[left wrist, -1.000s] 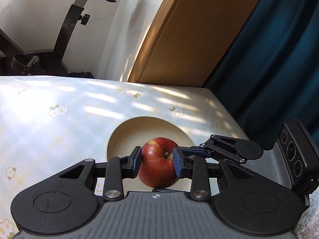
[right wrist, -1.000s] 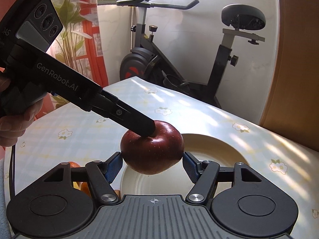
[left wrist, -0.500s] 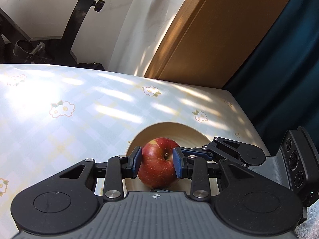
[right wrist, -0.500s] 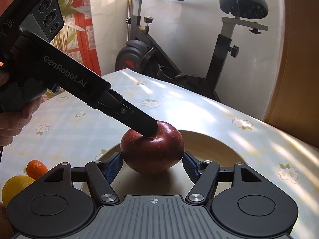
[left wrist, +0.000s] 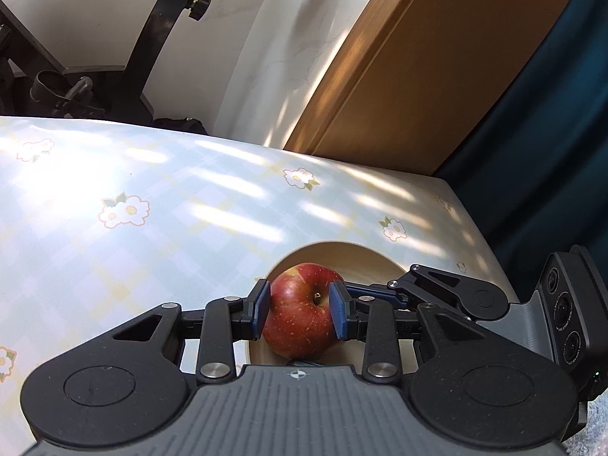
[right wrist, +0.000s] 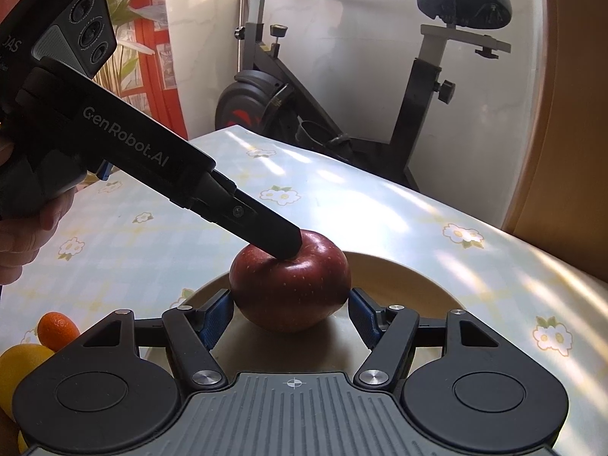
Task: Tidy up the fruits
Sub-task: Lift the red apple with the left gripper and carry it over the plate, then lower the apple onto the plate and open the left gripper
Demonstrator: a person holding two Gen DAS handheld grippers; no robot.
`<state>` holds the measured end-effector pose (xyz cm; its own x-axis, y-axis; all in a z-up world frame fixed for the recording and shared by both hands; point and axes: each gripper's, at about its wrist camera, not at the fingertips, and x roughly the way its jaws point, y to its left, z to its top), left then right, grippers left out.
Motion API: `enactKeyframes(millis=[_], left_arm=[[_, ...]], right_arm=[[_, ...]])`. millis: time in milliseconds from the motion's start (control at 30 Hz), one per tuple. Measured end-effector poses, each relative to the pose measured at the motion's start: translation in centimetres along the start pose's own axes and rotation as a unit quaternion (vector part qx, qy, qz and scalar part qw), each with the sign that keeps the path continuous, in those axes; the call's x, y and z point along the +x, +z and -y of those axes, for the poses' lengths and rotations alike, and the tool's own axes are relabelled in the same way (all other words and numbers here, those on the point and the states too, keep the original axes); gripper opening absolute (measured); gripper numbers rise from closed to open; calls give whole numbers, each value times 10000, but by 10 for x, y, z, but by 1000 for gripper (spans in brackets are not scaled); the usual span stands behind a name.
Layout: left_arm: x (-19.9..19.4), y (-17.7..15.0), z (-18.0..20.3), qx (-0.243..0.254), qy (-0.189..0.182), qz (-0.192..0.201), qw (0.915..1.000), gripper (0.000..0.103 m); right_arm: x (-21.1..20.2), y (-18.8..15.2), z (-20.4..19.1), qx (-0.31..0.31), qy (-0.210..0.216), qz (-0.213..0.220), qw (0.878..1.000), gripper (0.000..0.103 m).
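A red apple (left wrist: 300,323) hangs low over a cream plate (left wrist: 364,254); I cannot tell whether it rests on it. My left gripper (left wrist: 300,311) is shut on the apple's top, one blue pad on each side of the stem hollow. In the right wrist view the apple (right wrist: 288,288) sits between the pads of my right gripper (right wrist: 290,311), which touch its left and right sides. The left gripper's finger (right wrist: 281,241) comes down onto the apple's top from the upper left. The plate (right wrist: 418,292) lies under and behind the apple.
A small orange (right wrist: 57,330) and a yellow lemon (right wrist: 22,372) lie on the flowered tablecloth (right wrist: 152,250) left of the plate. A person's hand (right wrist: 22,235) holds the left gripper. An exercise bike (right wrist: 418,114) stands beyond the table; a wooden panel (left wrist: 418,95) and a dark curtain (left wrist: 551,152) are nearby.
Both grippers have come down together with the apple between them, from above the plate to low over it. The orange and lemon have come into the right wrist view.
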<state>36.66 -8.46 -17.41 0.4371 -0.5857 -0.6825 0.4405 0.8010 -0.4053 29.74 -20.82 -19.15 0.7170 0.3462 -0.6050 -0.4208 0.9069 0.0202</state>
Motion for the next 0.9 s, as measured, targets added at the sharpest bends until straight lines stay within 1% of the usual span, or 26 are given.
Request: enactKeyframes(millis=[133, 300, 367, 500, 567, 733, 800, 833, 900], left_arm=[[-4, 1, 3, 36, 19, 31, 10000, 36], [-8, 1, 4, 44, 104, 112, 9999, 39], [-11, 0, 5, 50, 160, 148, 9997, 44], [-20, 0, 3, 26, 238, 230, 9995, 44], [-24, -1, 3, 30, 284, 264, 9992, 44], [-38, -3, 8, 158, 484, 350, 9981, 45], [-45, -4, 9, 185, 575, 403, 9974, 48], [-48, -5, 10, 195, 631, 432, 9969, 51], [-55, -7, 11, 241, 729, 481, 9959, 52]], right_arm=[[0, 1, 0, 66, -17, -23, 10000, 63], [5, 2, 0, 105, -137, -131, 9998, 63], [5, 3, -2, 84, -190, -150, 9997, 63], [5, 4, -4, 103, -247, -187, 9995, 62], [3, 6, -5, 100, -312, -190, 9993, 64], [-6, 9, -5, 195, -370, -174, 9990, 66], [-11, 9, -5, 256, -385, -147, 9988, 66], [-15, 9, -5, 288, -403, -126, 9987, 66], [-21, 9, -5, 382, -420, -82, 9984, 66]])
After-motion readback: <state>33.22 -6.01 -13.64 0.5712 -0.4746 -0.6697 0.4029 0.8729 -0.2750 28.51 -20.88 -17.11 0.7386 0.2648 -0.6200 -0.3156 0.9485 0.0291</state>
